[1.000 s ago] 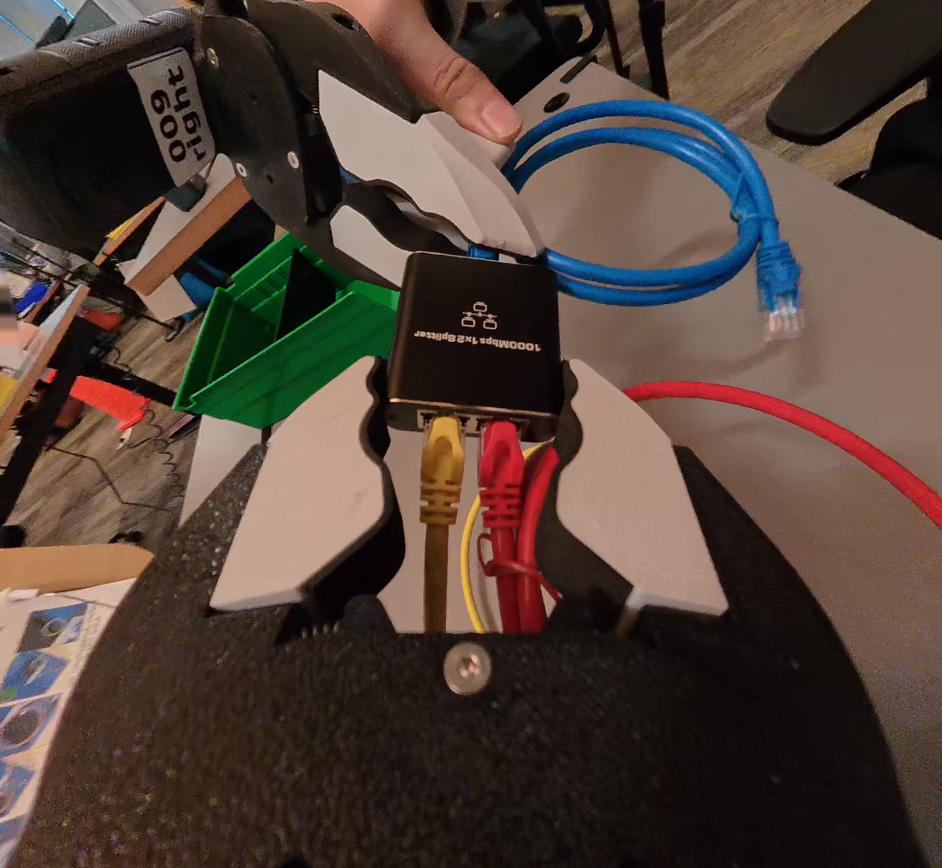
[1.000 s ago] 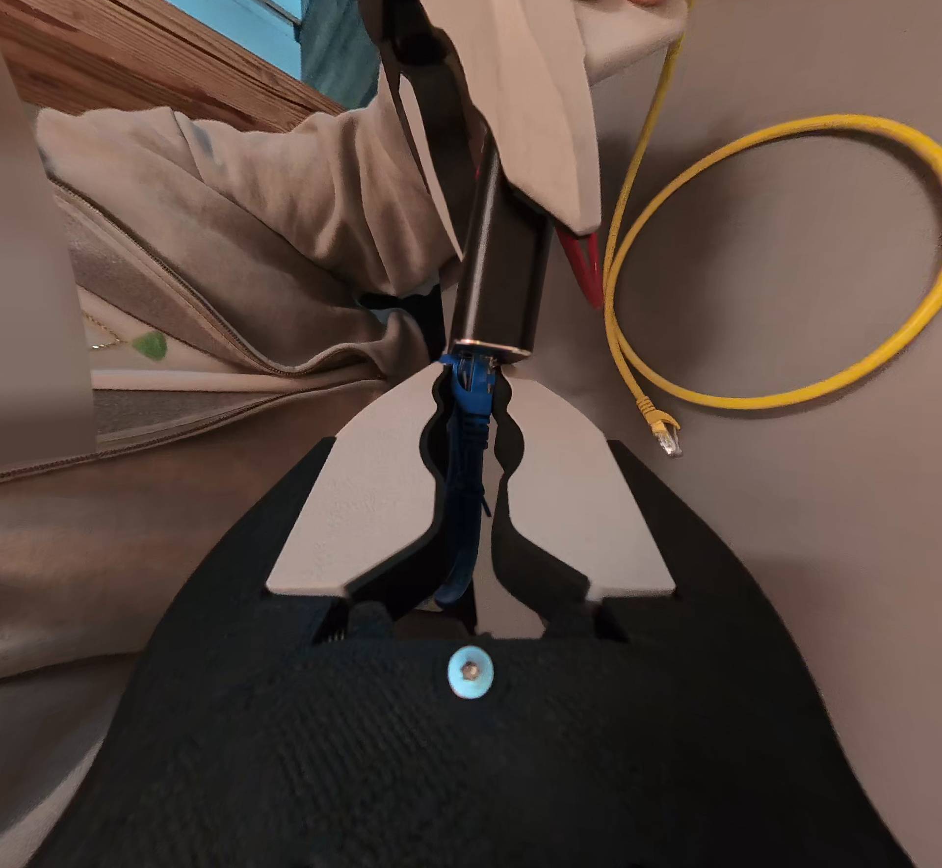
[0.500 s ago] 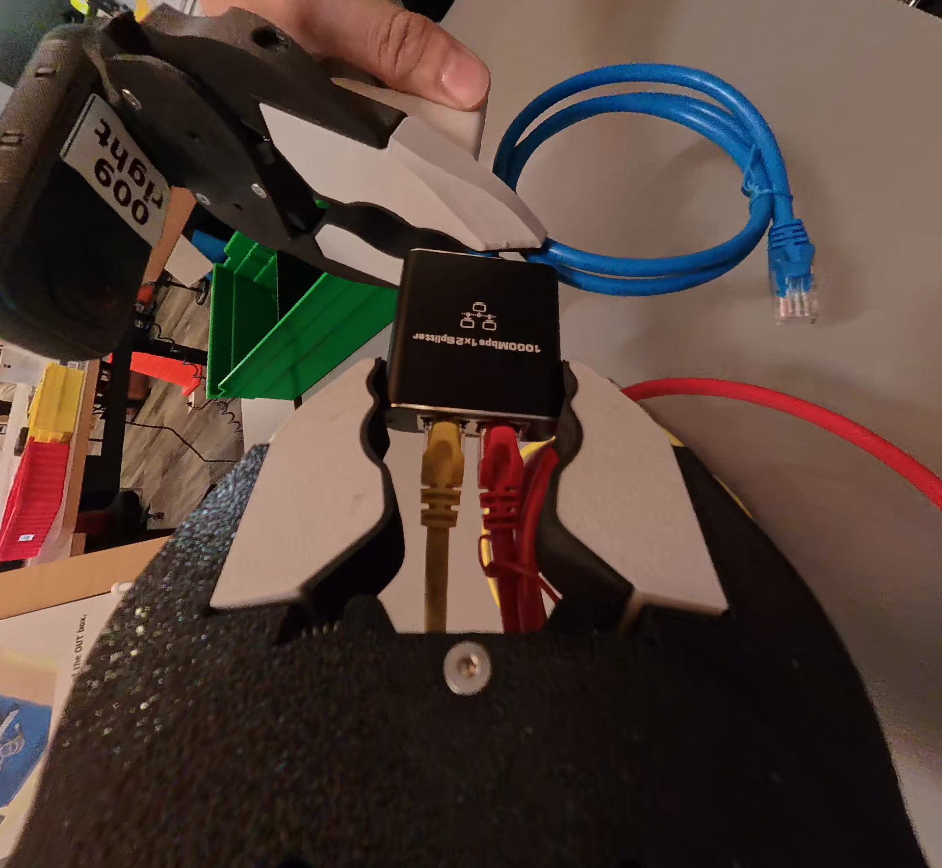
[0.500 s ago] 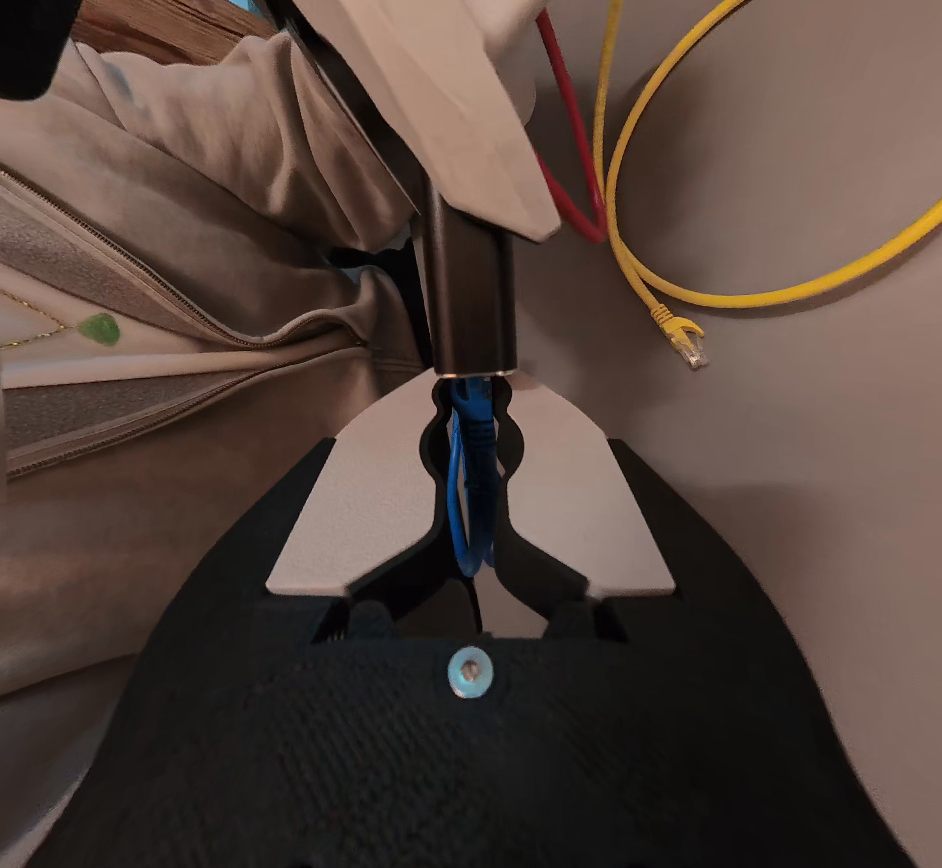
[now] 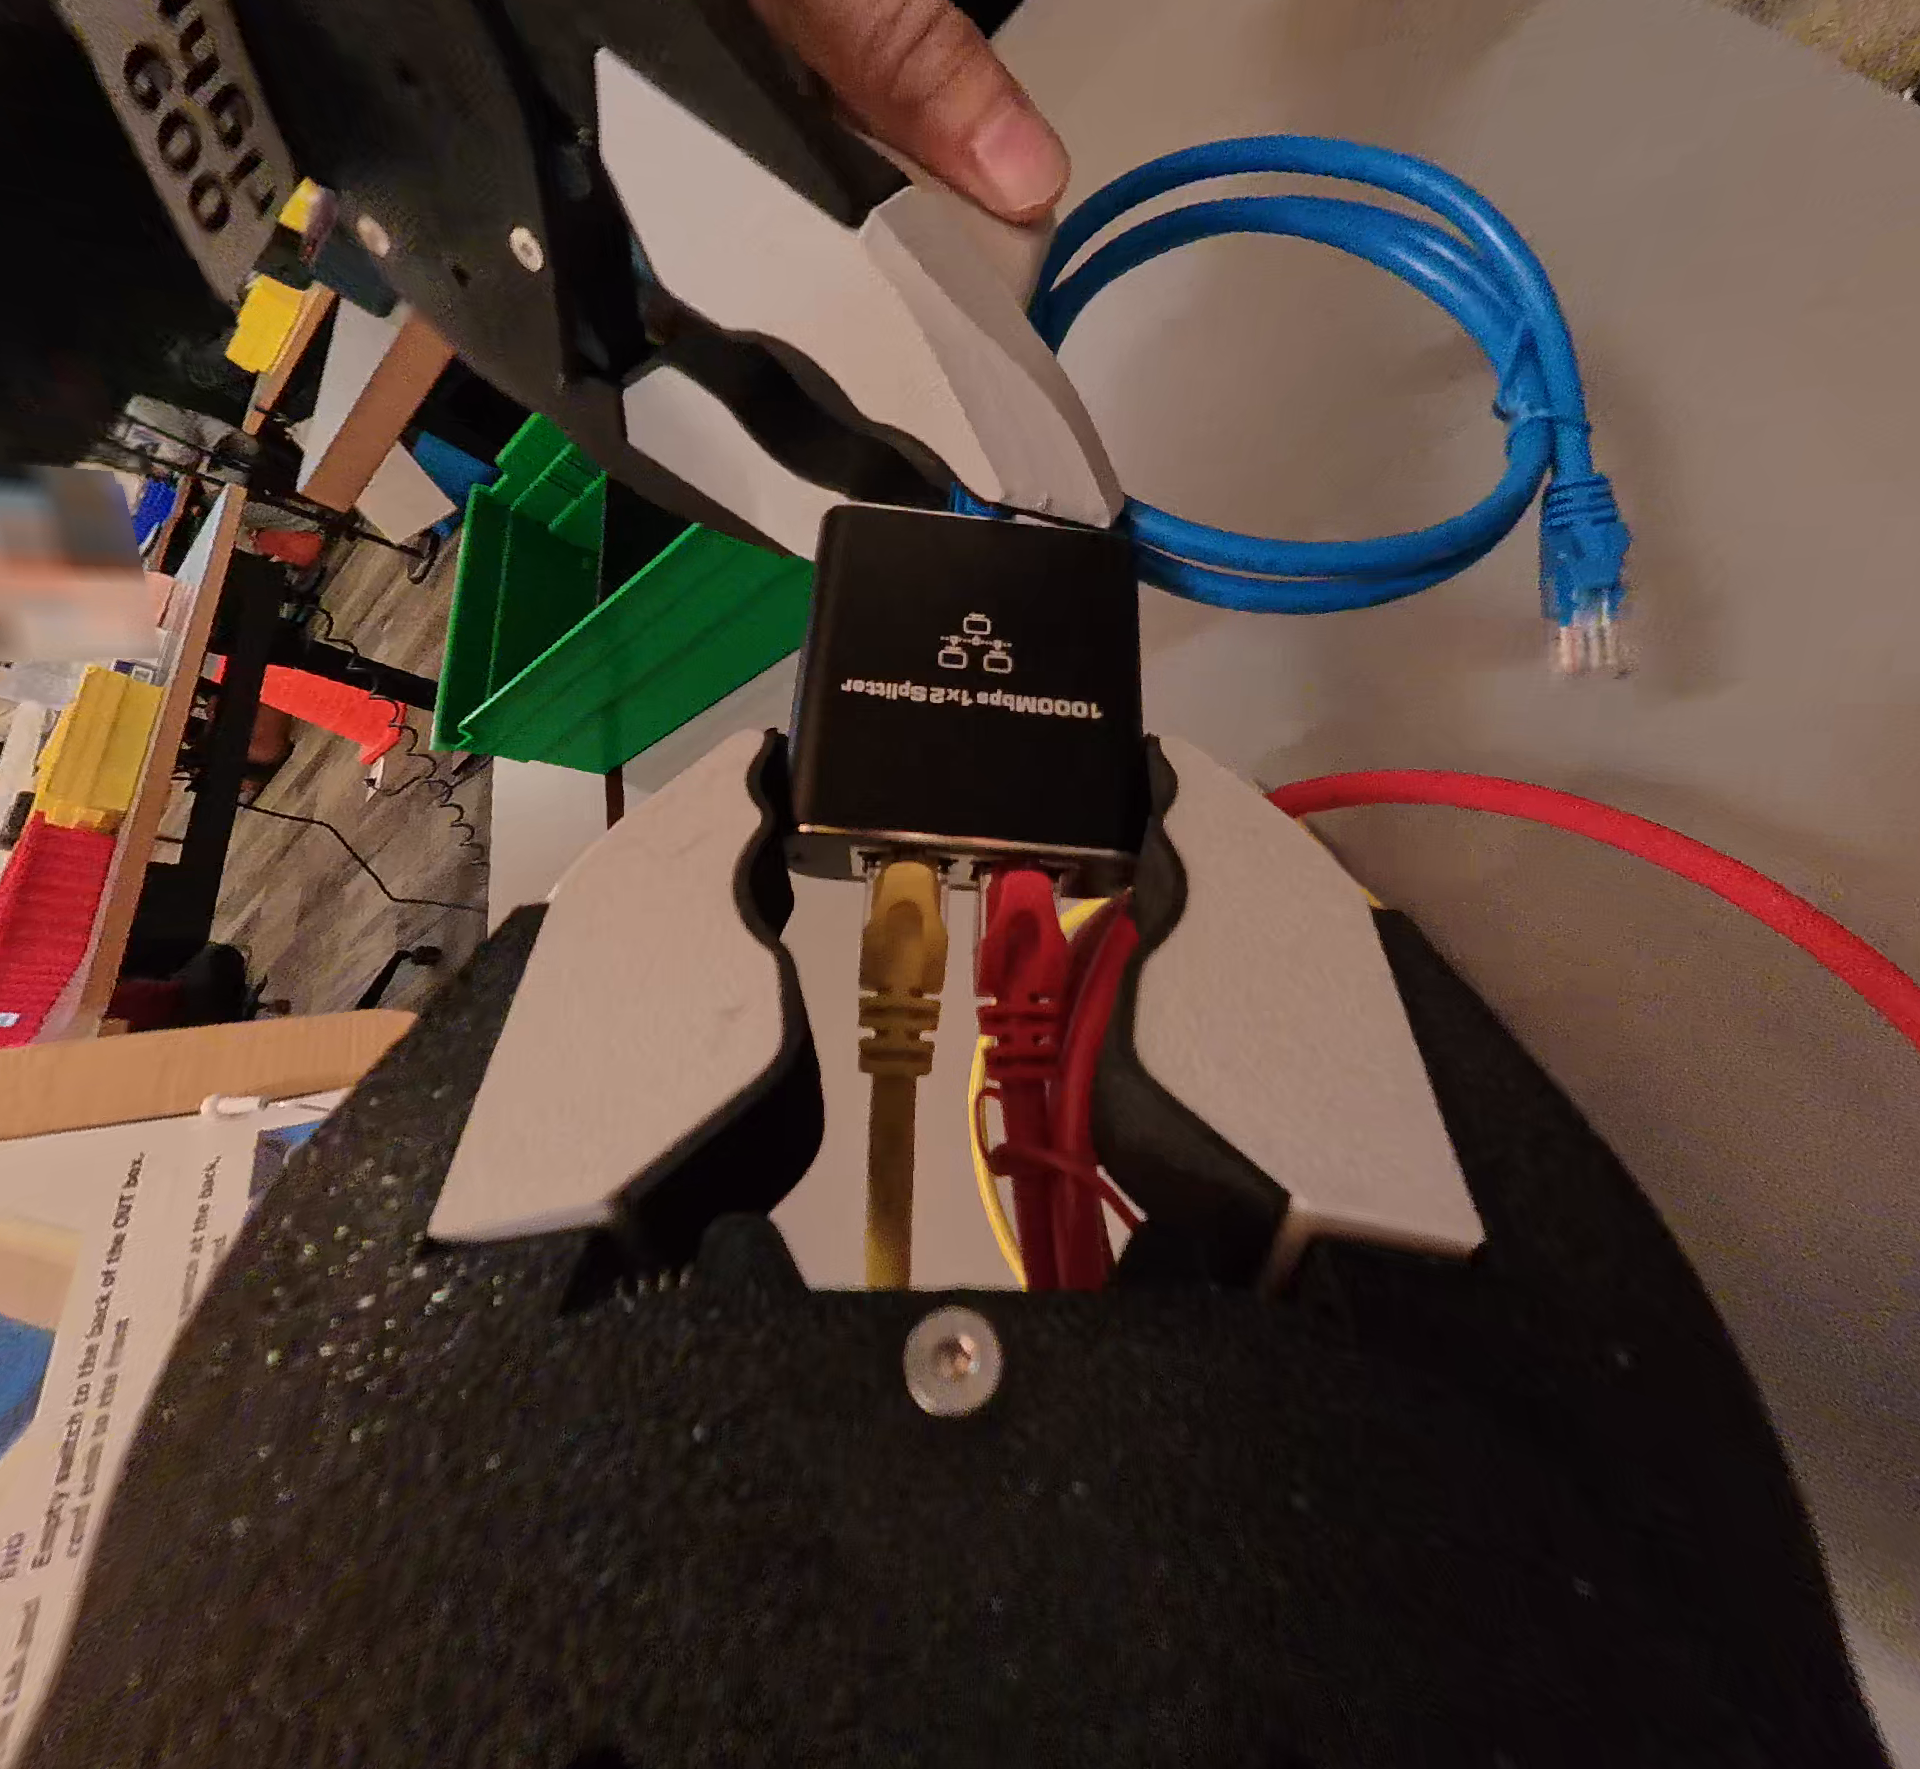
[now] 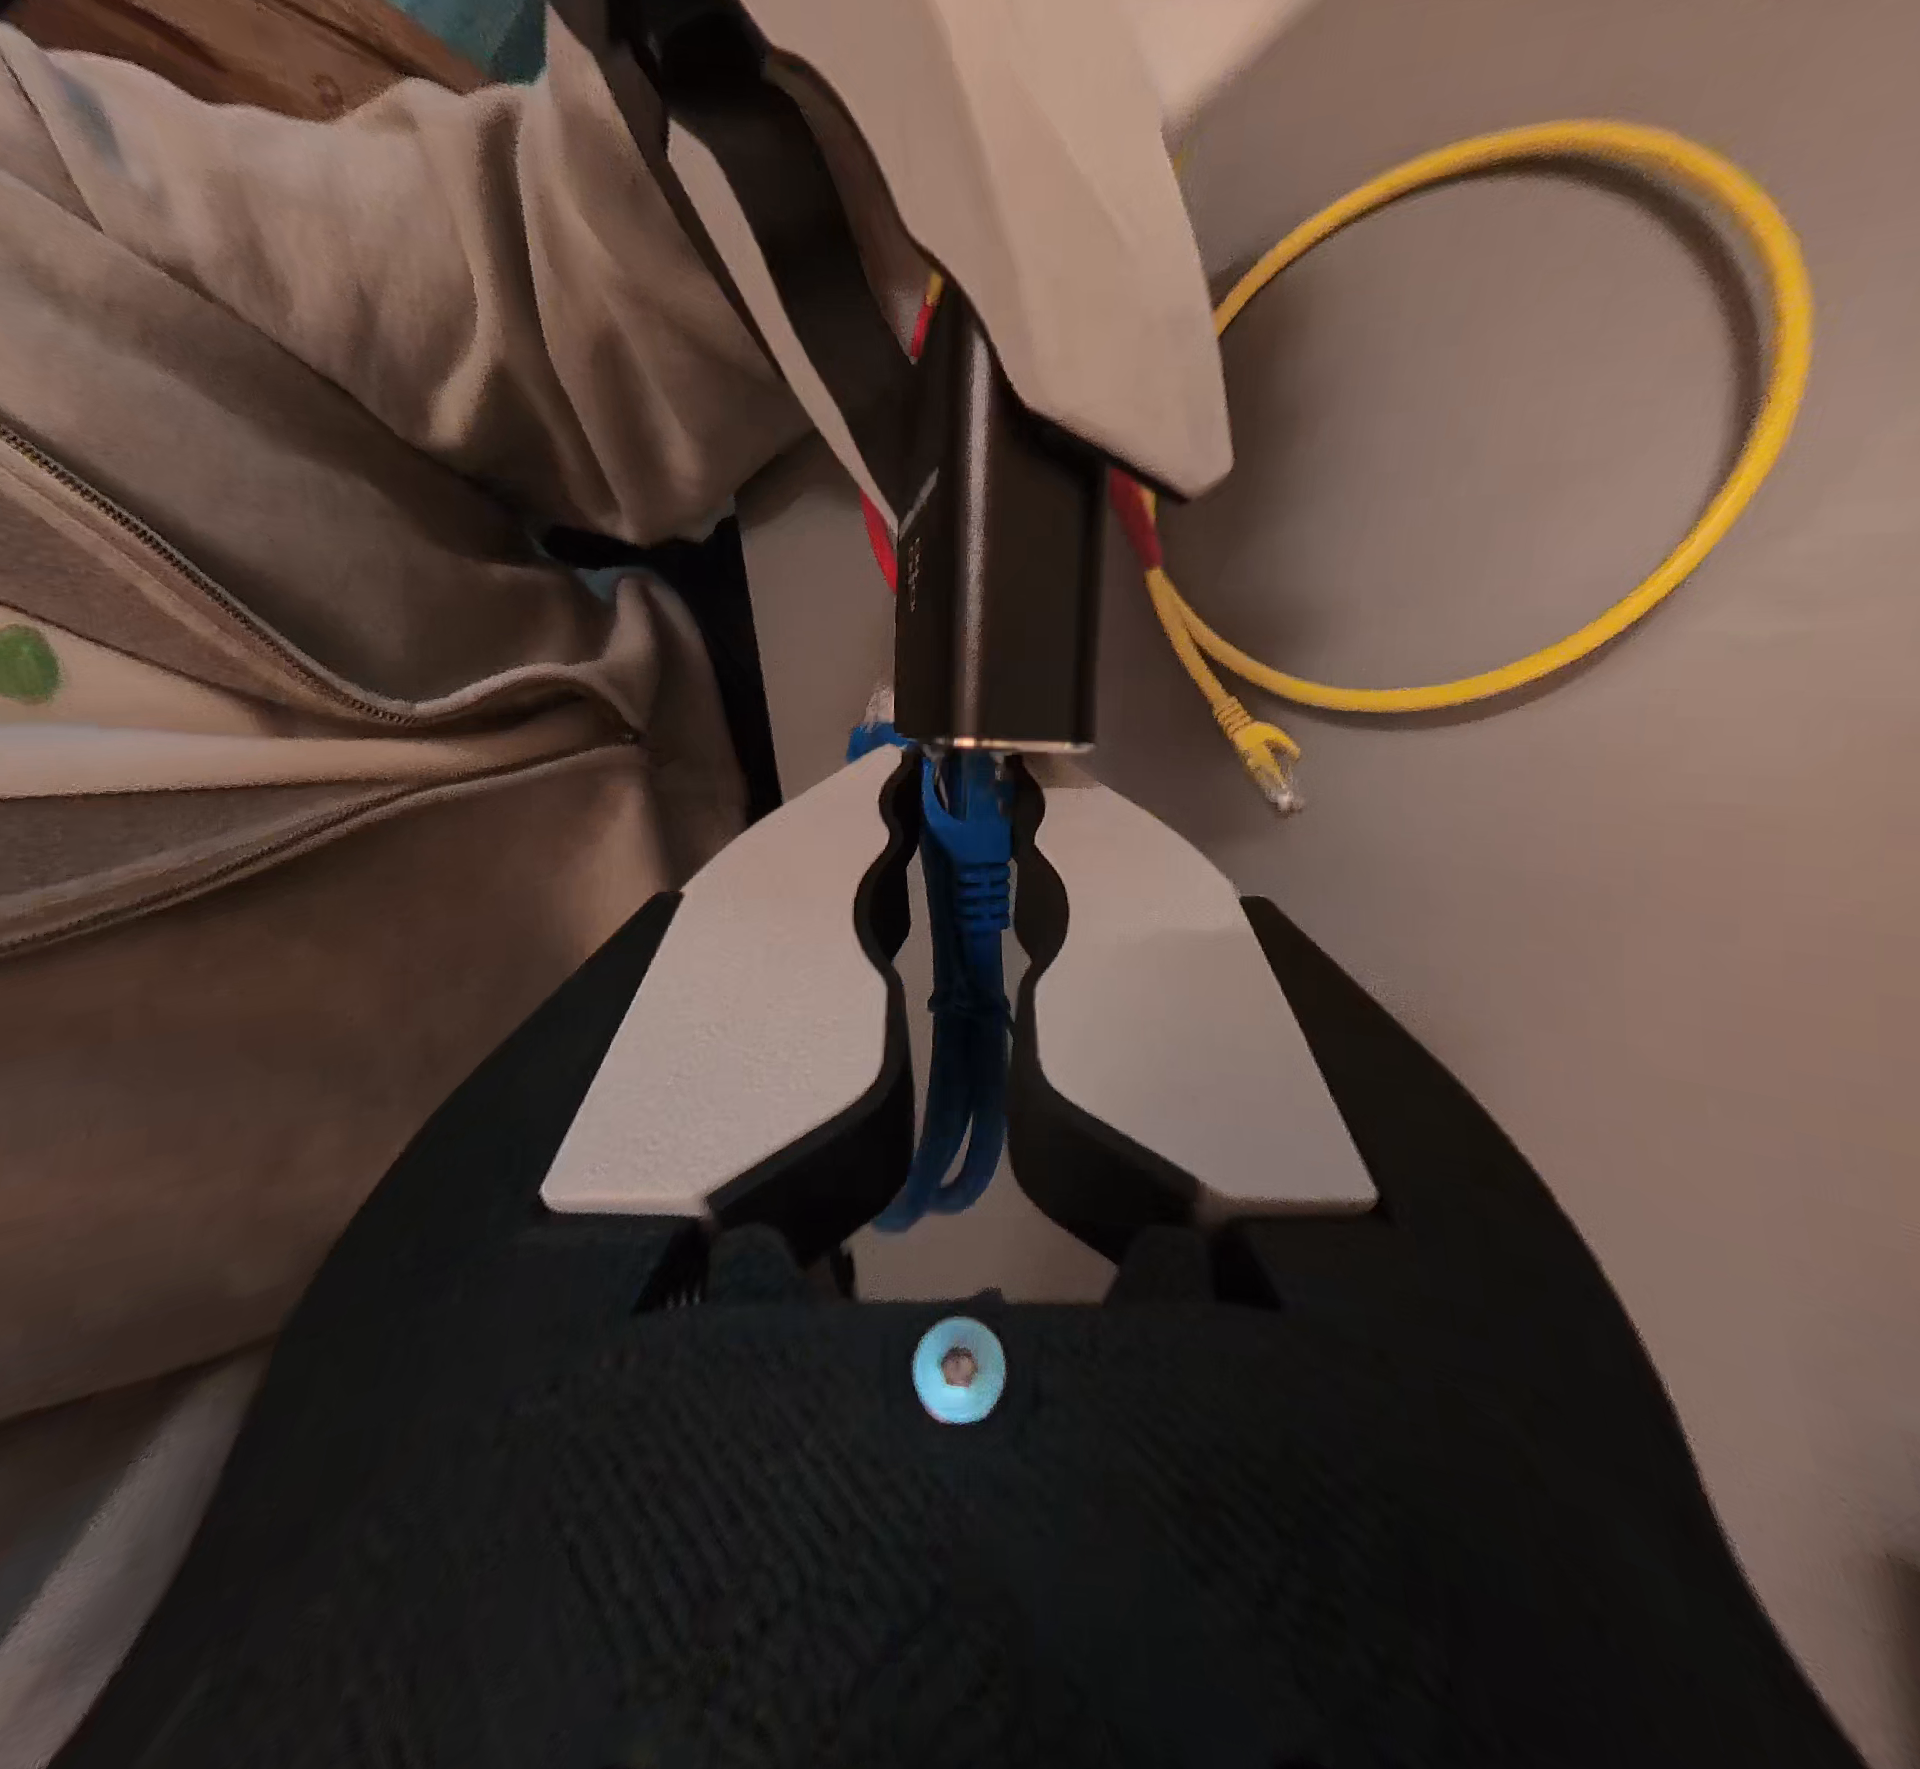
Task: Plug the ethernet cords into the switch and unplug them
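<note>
The black switch point(image 5: 966, 680) is clamped by its sides in my left gripper point(image 5: 961, 784). A yellow plug point(image 5: 902, 950) and a red plug point(image 5: 1023, 950) sit in its near ports. My right gripper point(image 6: 966, 774) is shut on the blue plug point(image 6: 971, 846) at the switch's point(image 6: 997, 597) far port; how deep the plug sits is hidden. In the left wrist view the right gripper's fingers point(image 5: 935, 348) meet the switch's far end. The blue cord point(image 5: 1351, 369) lies coiled on the table, its free plug point(image 5: 1579, 566) loose. The yellow cord point(image 6: 1558, 472) loops on the table.
A green bin point(image 5: 623, 628) stands off the grey table's point(image 5: 1558, 161) left side. The red cord point(image 5: 1662, 888) trails right across the table. A printed sheet on cardboard point(image 5: 104, 1304) lies at lower left. A person's beige sleeve point(image 6: 312, 472) fills the right wrist view's left side. Across from one pair of fingers to the other is roughly 4 centimetres.
Both grippers keep their holds. The two grippers and the switch have tilted and shifted together over the table. The blue plug stays at the far port.
</note>
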